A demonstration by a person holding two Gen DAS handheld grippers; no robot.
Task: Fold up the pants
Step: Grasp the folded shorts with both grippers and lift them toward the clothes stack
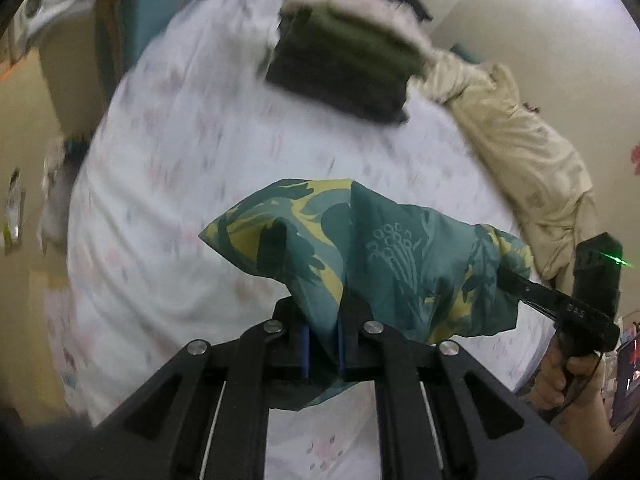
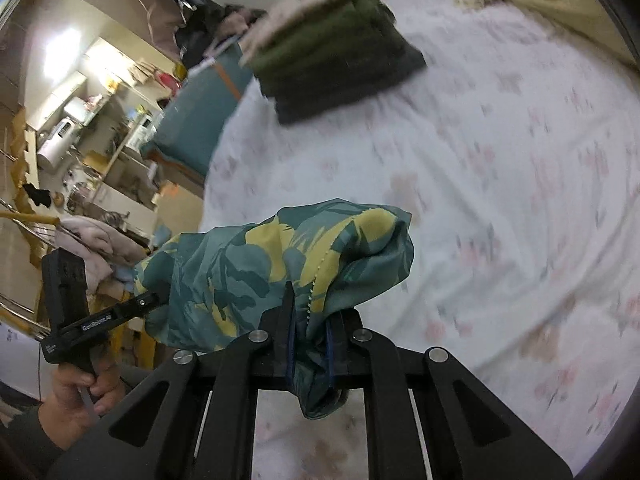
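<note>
Now both tongs are clamped on the teal-and-yellow pants [image 1: 384, 248]: left tongs [image 1: 323, 344] and right tongs [image 2: 310, 344] each pinch an edge, the cloth slung between them above the bed [image 2: 500, 168], its length running tongs to tongs.

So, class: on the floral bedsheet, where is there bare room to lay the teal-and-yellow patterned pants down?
Free: the white floral bedsheet between the held teal-and-yellow patterned pants and the dark green folded stack. Crowded: the far end by that stack, and the edge with the rumpled cream quilt.
</note>
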